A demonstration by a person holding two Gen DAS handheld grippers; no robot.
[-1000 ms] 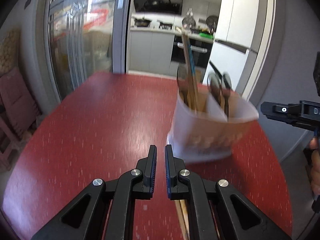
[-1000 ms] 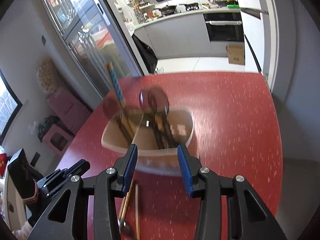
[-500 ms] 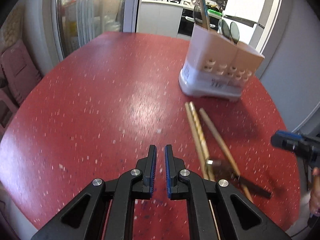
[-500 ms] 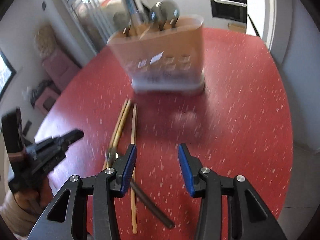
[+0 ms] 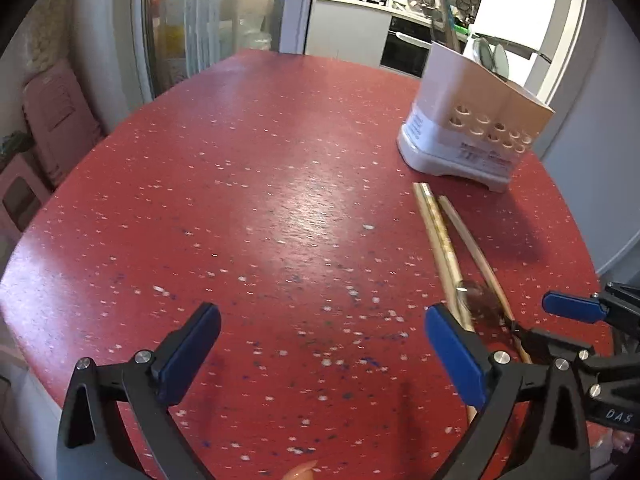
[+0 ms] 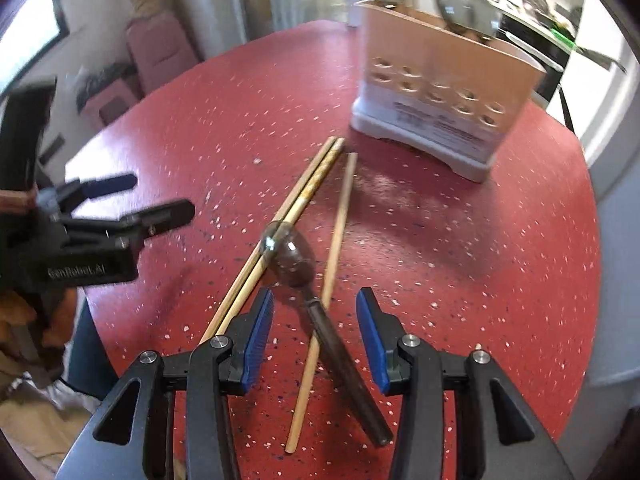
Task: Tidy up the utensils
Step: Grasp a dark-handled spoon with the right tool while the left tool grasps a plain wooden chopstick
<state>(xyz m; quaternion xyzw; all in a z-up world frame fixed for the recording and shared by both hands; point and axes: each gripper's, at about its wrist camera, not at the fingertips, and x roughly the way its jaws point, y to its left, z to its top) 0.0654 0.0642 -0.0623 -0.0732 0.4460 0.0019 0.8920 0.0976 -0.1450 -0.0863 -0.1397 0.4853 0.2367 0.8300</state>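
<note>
A white and beige utensil holder [image 5: 472, 128] [image 6: 436, 96] stands at the far right of the red table, with spoons and chopsticks in it. Three wooden chopsticks [image 5: 440, 240] [image 6: 304, 196] lie on the table in front of it. A dark-handled spoon [image 6: 292, 256] [image 5: 480, 300] lies across them. My right gripper [image 6: 316, 328] is open, low over the spoon's handle, a jaw on each side. It also shows in the left wrist view [image 5: 572, 308]. My left gripper [image 5: 320, 352] is wide open and empty over bare table left of the chopsticks; it also shows in the right wrist view [image 6: 160, 200].
The round red table [image 5: 240, 200] ends close to the right of the holder and just below the grippers. A pink stool [image 5: 48, 120] stands at the left, with glass doors and a kitchen behind.
My left gripper has opened wide from shut. Both grippers have pulled back from the holder and come down towards the table. My right gripper now straddles the spoon's handle.
</note>
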